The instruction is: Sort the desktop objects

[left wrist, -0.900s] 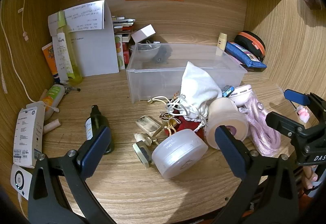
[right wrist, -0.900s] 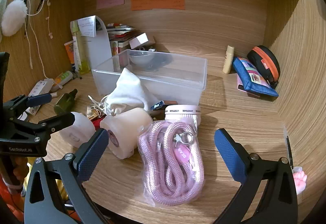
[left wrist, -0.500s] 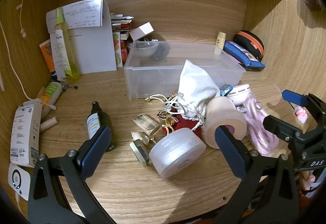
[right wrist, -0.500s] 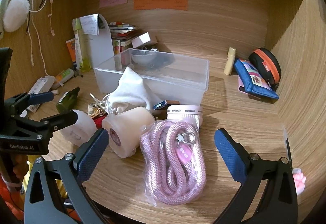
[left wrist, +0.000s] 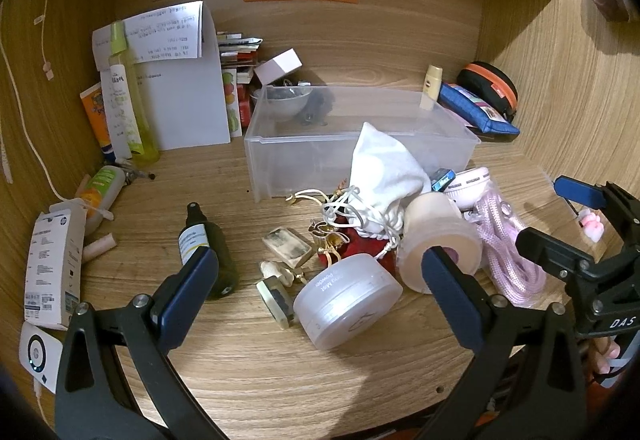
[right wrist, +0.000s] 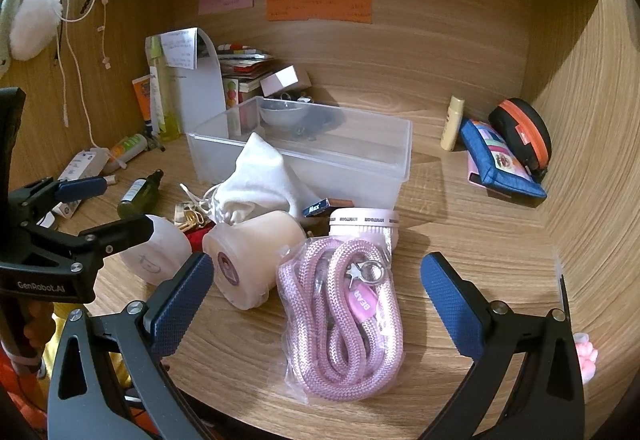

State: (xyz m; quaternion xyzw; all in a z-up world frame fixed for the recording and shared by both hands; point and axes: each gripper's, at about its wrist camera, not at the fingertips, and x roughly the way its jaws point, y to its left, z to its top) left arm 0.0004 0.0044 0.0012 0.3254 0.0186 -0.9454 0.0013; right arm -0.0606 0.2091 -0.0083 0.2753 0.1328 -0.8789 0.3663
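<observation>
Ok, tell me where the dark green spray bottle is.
The dark green spray bottle lies on its side on the desk, just beyond the left gripper, left of the round powder tub and the clutter pile.

A bin (left wrist: 360,143) sits at the back of the table (left wrist: 280,380), a cloth pouch (left wrist: 380,175) leaning against its front wall. Before the pouch lie a round jar (left wrist: 346,304) and a candle (left wrist: 438,244); a bagged rope (right wrist: 344,324) lies to their right, a bottle (left wrist: 204,244) well to their left.
</observation>
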